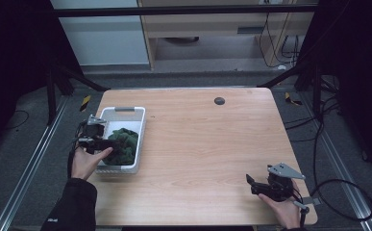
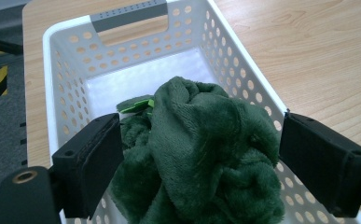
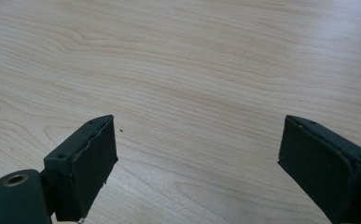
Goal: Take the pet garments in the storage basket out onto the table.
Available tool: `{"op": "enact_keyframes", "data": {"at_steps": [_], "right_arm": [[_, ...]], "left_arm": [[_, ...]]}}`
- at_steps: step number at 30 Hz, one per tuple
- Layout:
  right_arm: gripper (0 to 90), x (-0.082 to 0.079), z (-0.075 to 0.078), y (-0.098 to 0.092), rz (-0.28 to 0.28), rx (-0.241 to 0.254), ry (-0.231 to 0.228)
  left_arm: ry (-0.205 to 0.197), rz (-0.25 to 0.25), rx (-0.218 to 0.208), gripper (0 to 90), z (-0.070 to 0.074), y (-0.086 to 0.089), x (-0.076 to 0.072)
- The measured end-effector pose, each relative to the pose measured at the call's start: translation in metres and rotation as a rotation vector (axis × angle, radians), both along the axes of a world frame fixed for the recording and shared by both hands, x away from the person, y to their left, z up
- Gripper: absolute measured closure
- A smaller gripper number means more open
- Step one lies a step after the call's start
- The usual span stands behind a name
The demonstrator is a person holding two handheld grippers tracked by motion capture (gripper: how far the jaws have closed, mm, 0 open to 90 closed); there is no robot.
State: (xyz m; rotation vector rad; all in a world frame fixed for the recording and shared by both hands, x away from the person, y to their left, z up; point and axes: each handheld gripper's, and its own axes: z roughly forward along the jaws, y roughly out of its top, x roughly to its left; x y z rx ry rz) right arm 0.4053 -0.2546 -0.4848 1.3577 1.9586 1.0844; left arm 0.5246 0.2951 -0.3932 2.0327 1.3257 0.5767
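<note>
Two grippers are in use, one in each of the person's hands. Left gripper [image 1: 107,143] hangs over the near end of a basket at the desk's left edge, its jaws spread wide on either side of a cloth without pinching it; in the left gripper view the two black pads [image 2: 94,158] flank the cloth's top fold, though whether they touch it cannot be told. Right gripper [image 1: 252,184] rests low at the desk's near right corner, well apart from the basket, its jaws also spread wide with nothing between them but bare wood. One light wooden desk [image 1: 207,144] carries everything. On it stands one white plastic basket [image 1: 140,126] with perforated walls and one grey handle [image 1: 124,109] at its far end. Inside the basket lies one dark green fleecy cloth [image 1: 123,144], crumpled into a heap that fills the near half and rises above the rim; the far half of the basket floor is bare. One small dark round disc [image 1: 219,100] sits near the desk's far edge.
</note>
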Motion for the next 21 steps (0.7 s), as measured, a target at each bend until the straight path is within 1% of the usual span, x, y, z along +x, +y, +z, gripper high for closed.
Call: {"op": "enact_keyframes", "data": {"at_steps": [6,8,11,19,21], "right_arm": [[11.0,0.001,-0.001,0.000,0.007,0.000,0.007],[10.8,0.001,-0.001,0.000,0.011,-0.007,0.008],[10.5,0.002,-0.001,0.001,0.016,0.000,0.015],[10.0,0.003,-0.002,0.002,0.027,0.003,0.029],[9.8,0.003,-0.003,0.002,0.029,-0.002,0.027]], "left_arm": [[0.025,-0.001,0.024,11.9,0.000,0.000,0.005],[0.029,-0.002,0.028,11.6,0.000,-0.001,0.006],[0.040,0.000,0.032,11.1,-0.002,-0.003,0.009],[0.097,-0.006,0.062,8.7,-0.012,-0.010,0.019],[0.104,-0.012,0.064,8.5,-0.014,-0.011,0.021]]}}
